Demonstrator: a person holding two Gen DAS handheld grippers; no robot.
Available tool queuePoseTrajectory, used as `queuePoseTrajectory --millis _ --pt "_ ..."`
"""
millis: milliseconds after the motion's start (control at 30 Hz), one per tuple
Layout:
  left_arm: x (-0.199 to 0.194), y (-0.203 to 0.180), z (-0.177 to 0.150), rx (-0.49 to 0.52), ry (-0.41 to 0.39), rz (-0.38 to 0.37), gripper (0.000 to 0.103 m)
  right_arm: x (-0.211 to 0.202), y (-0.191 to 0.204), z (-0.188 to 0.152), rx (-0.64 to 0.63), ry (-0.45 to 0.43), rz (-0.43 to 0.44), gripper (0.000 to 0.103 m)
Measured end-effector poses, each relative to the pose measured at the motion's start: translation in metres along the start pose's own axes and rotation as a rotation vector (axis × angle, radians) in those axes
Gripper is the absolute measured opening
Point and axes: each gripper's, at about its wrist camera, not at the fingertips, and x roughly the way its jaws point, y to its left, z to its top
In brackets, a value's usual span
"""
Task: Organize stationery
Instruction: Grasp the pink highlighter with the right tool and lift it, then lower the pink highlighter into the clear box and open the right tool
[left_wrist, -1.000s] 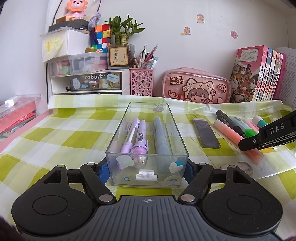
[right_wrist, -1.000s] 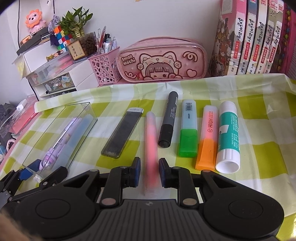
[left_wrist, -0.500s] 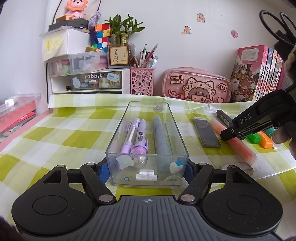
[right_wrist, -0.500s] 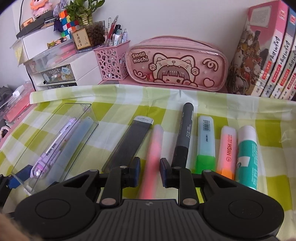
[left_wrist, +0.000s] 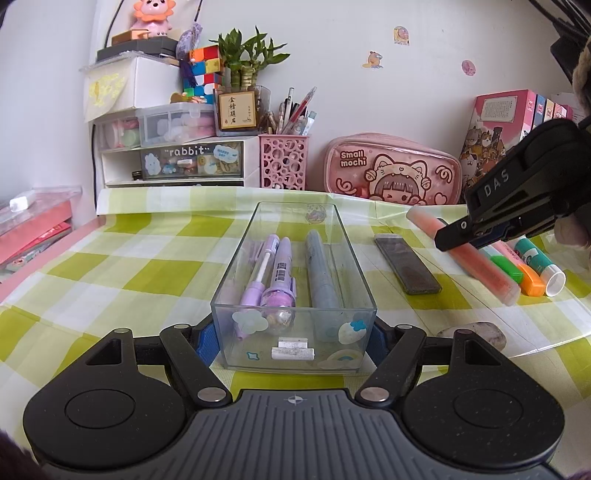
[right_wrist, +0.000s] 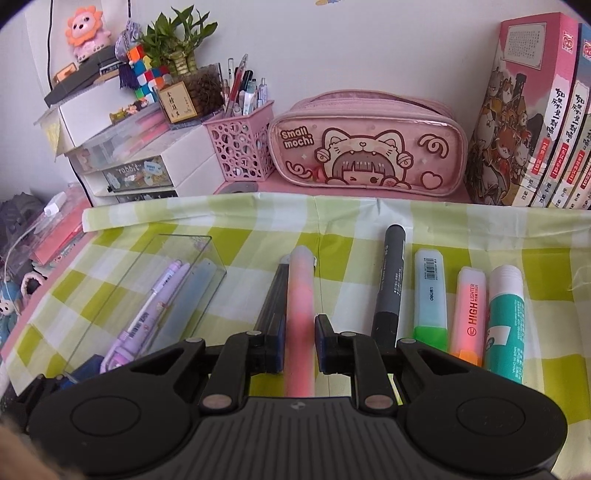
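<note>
My left gripper (left_wrist: 293, 338) is shut on the near end of a clear plastic box (left_wrist: 295, 273) that holds two purple pens (left_wrist: 271, 280) and a grey-blue pen (left_wrist: 321, 273). My right gripper (right_wrist: 300, 345) is shut on a long pink highlighter (right_wrist: 301, 306) and holds it lifted above the checked cloth; it also shows in the left wrist view (left_wrist: 476, 258), tilted, right of the box. On the cloth lie a dark flat lead case (left_wrist: 406, 264), a black marker (right_wrist: 389, 280), a green highlighter (right_wrist: 430, 291), an orange highlighter (right_wrist: 471, 310) and a glue stick (right_wrist: 506, 321).
A pink pencil case (right_wrist: 365, 155), a pink pen basket (right_wrist: 240, 147), white drawers (left_wrist: 173, 162) and standing books (right_wrist: 532, 110) line the back wall. A small stone (left_wrist: 471, 332) lies at the near right of the box.
My right gripper has lifted the pink highlighter off the cloth and raised its far end. The left gripper and the box have not moved.
</note>
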Motion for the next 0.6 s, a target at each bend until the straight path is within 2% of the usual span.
queuePoseTrajectory --millis 133,267,467,600 --pt "0.0 0.0 0.0 0.0 0.0 0.0 0.073 -0.019 0.008 0.008 0.021 -0.043 0.049 0.021" --pt "0.0 0.0 0.0 0.001 0.0 0.0 0.073 -0.035 0.017 0.015 0.059 -0.07 0.133 0.021" --pt "0.0 0.0 0.0 -0.001 0.0 -0.001 0.073 -0.032 0.029 0.025 0.16 -0.031 0.262 0.021" --pt "0.0 0.0 0.0 -0.003 -0.002 -0.001 0.073 -0.023 0.035 0.025 0.222 0.003 0.3 0.021"
